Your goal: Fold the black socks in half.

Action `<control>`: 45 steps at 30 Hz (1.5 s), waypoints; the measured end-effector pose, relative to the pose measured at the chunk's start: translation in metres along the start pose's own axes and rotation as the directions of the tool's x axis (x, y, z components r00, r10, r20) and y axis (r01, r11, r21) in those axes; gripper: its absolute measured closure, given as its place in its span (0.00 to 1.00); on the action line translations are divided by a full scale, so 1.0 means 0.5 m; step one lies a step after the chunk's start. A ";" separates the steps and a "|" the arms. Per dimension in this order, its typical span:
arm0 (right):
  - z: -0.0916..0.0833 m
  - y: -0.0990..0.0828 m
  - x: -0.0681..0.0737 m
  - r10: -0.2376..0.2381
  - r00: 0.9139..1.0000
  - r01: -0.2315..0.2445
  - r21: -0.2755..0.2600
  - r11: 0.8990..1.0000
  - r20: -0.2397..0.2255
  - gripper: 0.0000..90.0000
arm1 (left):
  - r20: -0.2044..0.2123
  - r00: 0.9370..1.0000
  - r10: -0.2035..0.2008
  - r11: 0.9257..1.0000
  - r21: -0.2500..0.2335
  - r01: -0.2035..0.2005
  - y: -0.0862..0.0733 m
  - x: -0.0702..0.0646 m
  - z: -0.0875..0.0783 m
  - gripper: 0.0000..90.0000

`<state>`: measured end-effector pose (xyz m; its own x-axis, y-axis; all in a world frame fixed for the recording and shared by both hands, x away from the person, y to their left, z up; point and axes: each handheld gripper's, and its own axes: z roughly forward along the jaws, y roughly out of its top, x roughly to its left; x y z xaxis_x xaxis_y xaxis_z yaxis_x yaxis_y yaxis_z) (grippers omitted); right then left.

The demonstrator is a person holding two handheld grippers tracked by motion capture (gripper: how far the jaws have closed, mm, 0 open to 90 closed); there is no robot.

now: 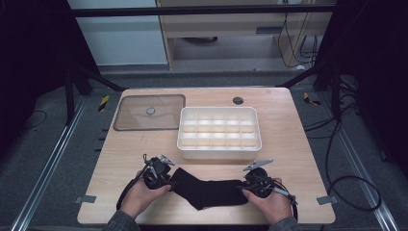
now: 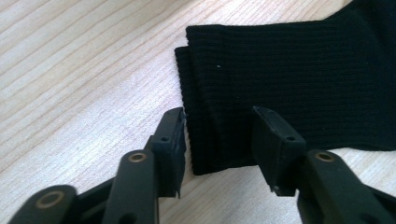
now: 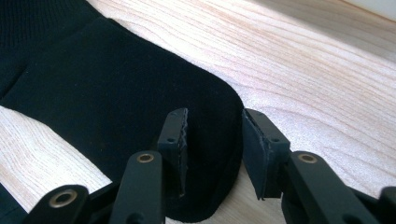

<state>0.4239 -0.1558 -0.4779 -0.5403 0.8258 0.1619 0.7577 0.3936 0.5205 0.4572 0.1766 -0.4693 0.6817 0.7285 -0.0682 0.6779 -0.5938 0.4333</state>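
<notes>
A black sock (image 1: 207, 190) lies flat along the front of the wooden table (image 1: 298, 159), between my two grippers. My left gripper (image 1: 173, 182) sits at its ribbed cuff end. In the left gripper view the jaws (image 2: 219, 135) stand apart astride the cuff corner of the sock (image 2: 289, 70), one at the fabric's edge and one over it, without pinching it. My right gripper (image 1: 240, 186) is at the toe end. There its jaws (image 3: 215, 140) straddle the rounded toe of the sock (image 3: 93, 93), with a gap still between the pads. A hand holds each gripper.
A white organiser box (image 1: 219, 147) with several small compartments stands mid-table just behind the sock. A clear panel with a round knob (image 1: 149, 111) lies at the back left. A small round grommet (image 1: 237, 100) sits near the far edge. The table's front edge is close under the hands.
</notes>
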 end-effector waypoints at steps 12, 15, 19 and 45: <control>0.000 0.003 0.000 0.000 1.000 0.000 0.001 1.000 0.004 0.70 | 0.019 1.000 0.012 1.000 0.011 -0.012 0.001 -0.005 0.003 0.79; 0.002 0.003 0.000 -0.001 1.000 0.001 0.001 1.000 0.004 0.71 | 0.023 1.000 0.011 1.000 0.006 -0.011 -0.001 -0.006 0.002 0.82; 0.003 0.004 0.000 -0.005 1.000 0.005 0.003 1.000 0.005 0.72 | 0.026 1.000 0.012 1.000 0.000 -0.012 -0.002 -0.006 0.000 0.83; 0.011 0.009 0.014 -0.038 0.999 0.038 0.022 0.999 -0.009 0.87 | 0.027 0.999 0.039 0.997 -0.072 -0.037 0.017 -0.004 -0.056 0.84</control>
<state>0.4256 -0.1461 -0.4793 -0.5717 0.8066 0.1500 0.7446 0.4333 0.5078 0.4541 0.1797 -0.4404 0.7146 0.6955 -0.0751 0.6308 -0.5943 0.4989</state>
